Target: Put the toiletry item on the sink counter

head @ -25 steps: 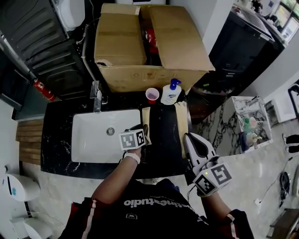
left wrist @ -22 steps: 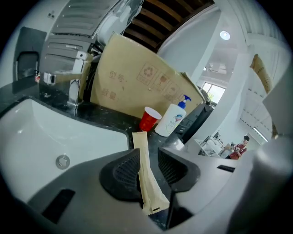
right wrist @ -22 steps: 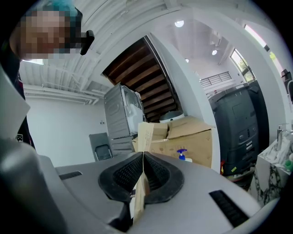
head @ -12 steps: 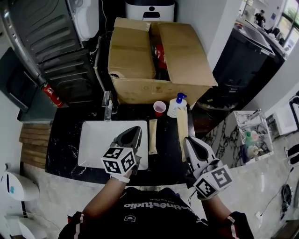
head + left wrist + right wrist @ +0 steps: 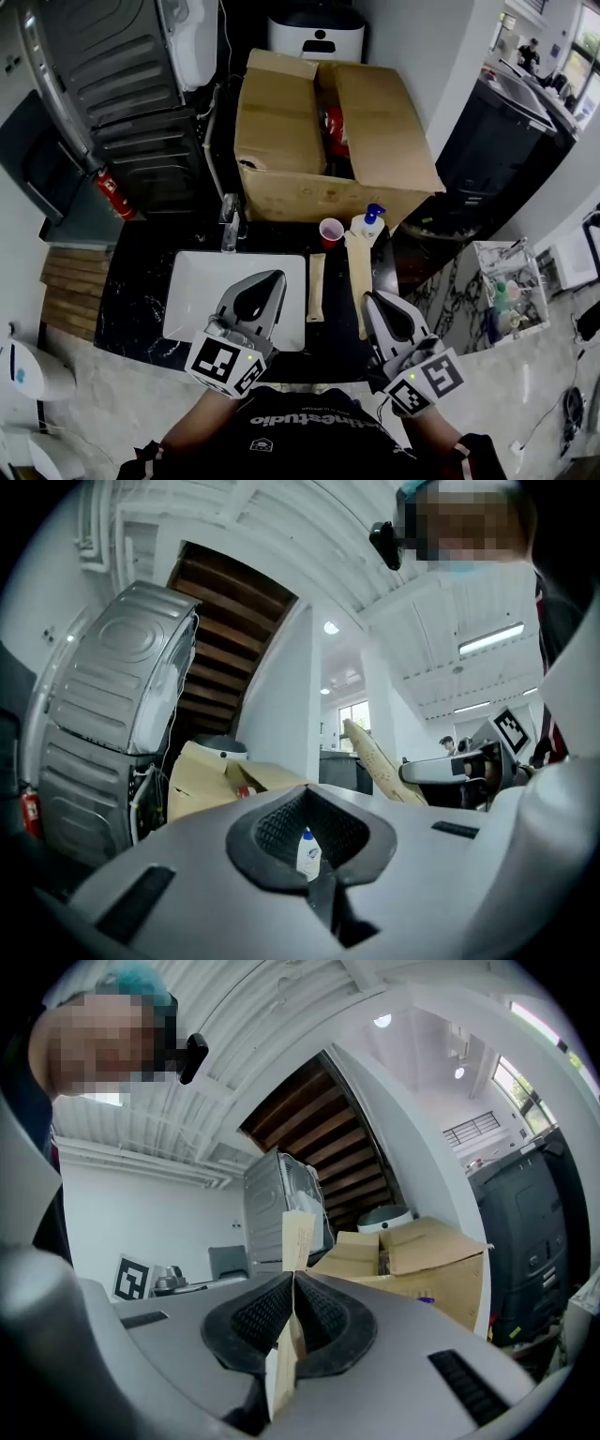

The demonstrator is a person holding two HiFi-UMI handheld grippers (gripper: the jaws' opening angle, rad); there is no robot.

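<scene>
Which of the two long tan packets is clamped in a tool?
The right-hand packet, pinched by the right tool; the left packet lies loose on the counter beside the sink.

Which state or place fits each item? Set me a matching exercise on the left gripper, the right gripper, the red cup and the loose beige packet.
Things:
1. left gripper
2. right gripper
3. red cup
4. loose packet

States or places:
A. lies flat on the counter, right of the basin
B. shut, nothing between the jaws
C. shut on the held packet
D. stands left of the pump bottle, in front of the cardboard box

Pairs: 1-B, 2-C, 3-D, 4-A.
</scene>
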